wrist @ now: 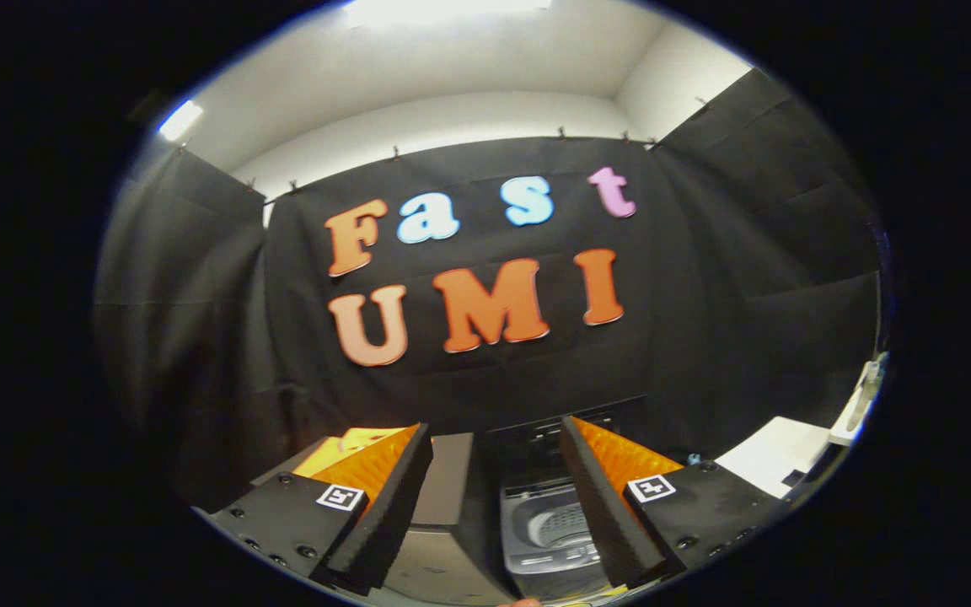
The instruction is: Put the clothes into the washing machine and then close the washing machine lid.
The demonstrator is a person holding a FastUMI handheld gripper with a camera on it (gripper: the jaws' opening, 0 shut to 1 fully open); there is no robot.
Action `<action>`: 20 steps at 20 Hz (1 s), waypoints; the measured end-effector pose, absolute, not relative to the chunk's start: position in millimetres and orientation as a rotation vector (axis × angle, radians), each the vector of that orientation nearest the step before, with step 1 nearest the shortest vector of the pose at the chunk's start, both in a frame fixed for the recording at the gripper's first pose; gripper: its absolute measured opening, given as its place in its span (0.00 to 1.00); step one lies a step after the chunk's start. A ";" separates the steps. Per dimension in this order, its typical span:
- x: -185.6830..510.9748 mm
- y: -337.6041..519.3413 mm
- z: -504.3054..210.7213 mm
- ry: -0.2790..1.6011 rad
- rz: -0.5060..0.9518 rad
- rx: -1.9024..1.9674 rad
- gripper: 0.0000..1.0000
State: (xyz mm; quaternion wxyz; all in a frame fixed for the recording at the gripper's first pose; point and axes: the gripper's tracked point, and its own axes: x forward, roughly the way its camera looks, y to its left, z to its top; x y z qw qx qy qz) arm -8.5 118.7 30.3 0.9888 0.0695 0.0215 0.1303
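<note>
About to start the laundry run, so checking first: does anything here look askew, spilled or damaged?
Nothing stands out. The washing machine sits upright with its lid open and drum showing, seen between the open, empty fingers of the hand-held gripper. No spill or damage shows.

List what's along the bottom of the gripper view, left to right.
Yellow item → left finger → washing machine in the gap of the open gripper → right finger → white surface.
</note>
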 end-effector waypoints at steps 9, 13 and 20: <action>64.4 278.3 42.3 0.148 0.505 0.093 0.98; 99.1 334.7 21.5 0.208 0.579 0.104 0.98; 138.5 403.7 -60.4 0.398 0.621 0.032 0.98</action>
